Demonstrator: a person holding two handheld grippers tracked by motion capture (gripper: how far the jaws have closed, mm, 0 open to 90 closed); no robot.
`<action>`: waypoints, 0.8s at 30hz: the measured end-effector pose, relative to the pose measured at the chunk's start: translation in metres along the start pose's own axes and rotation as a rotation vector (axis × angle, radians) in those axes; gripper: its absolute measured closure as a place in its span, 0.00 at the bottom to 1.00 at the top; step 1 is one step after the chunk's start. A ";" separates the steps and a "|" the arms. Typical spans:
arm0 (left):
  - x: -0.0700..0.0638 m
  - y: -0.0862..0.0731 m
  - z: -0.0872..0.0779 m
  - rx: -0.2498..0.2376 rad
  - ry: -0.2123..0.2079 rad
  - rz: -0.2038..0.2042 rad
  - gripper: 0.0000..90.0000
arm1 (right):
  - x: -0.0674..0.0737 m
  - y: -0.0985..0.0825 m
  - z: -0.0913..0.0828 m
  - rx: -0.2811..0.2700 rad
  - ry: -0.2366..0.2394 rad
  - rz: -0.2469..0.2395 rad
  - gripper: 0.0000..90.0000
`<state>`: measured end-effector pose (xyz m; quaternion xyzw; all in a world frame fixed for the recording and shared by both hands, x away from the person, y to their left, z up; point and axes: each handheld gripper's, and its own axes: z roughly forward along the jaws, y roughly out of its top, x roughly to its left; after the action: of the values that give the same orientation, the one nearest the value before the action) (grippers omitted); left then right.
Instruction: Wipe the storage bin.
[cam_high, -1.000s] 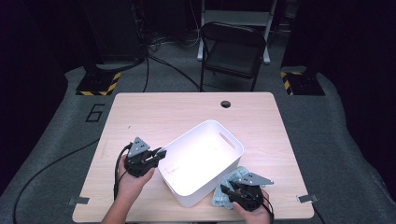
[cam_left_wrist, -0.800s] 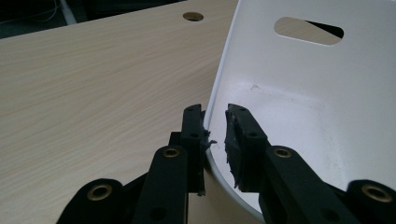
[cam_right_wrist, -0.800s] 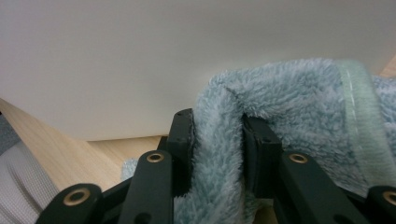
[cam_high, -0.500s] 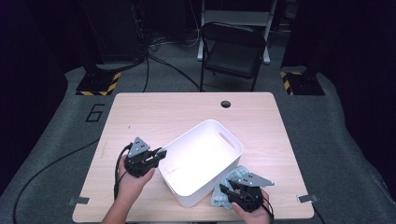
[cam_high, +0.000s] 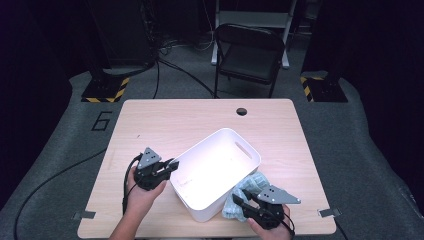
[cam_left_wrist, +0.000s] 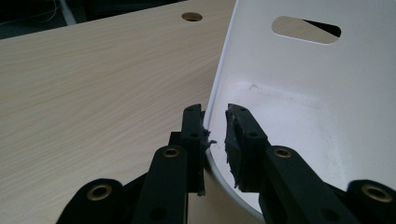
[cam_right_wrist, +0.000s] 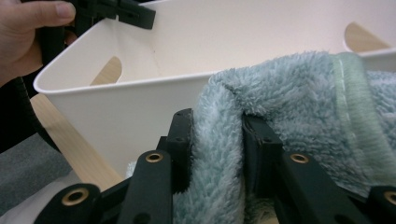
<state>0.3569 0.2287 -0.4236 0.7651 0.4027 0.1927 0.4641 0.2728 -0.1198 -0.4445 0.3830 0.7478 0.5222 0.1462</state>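
Step in hand, as judged: getting the towel (cam_high: 248, 192) over the wall and into the white bin (cam_high: 216, 172). Left gripper (cam_left_wrist: 215, 122) clamped astride the bin's rim at its left corner, one jaw outside on the table side, the other inside against the wall; contact on both pads looks likely, though a thin sliver of gap on the inner pad cannot be ruled out from the left gripper view. Right gripper (cam_right_wrist: 216, 122) clenched on a thick fold of the pale blue towel (cam_right_wrist: 299, 102), pile bulging between and around both jaws. Towel outside the bin, pressed against its near right wall, close to the table's (cam_high: 165, 120) front edge and toward the front right corner; most of the cloth bunched below the rim line, one lobe resting up against the wall. Bin set at a slant near the table's middle, empty inside. To do well: keep the left clamp firm so the bin does not skid or tip when cloth drags on the wall; lift straight up until the hanging tail clears the rim before carrying inward; aim for the open middle of the bin rather than the handle slot (cam_left_wrist: 306, 30) end; release only once the bulk is below the rim, else the tail may hook on the edge and pull the cloth back out. Grip on one fold only, so a slow lift is advised against slipping.
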 end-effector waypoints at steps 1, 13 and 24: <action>0.000 0.000 0.000 0.002 0.001 0.001 0.86 | -0.001 -0.002 0.002 0.007 0.003 0.000 0.74; 0.000 0.000 0.000 0.006 -0.006 0.008 0.84 | -0.016 -0.025 0.022 0.121 0.008 0.052 0.74; 0.000 0.000 0.000 0.001 -0.006 0.003 0.84 | -0.018 -0.032 0.030 0.181 -0.007 0.059 0.73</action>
<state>0.3565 0.2286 -0.4239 0.7665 0.4003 0.1906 0.4646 0.2897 -0.1182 -0.4888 0.4183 0.7799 0.4551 0.0982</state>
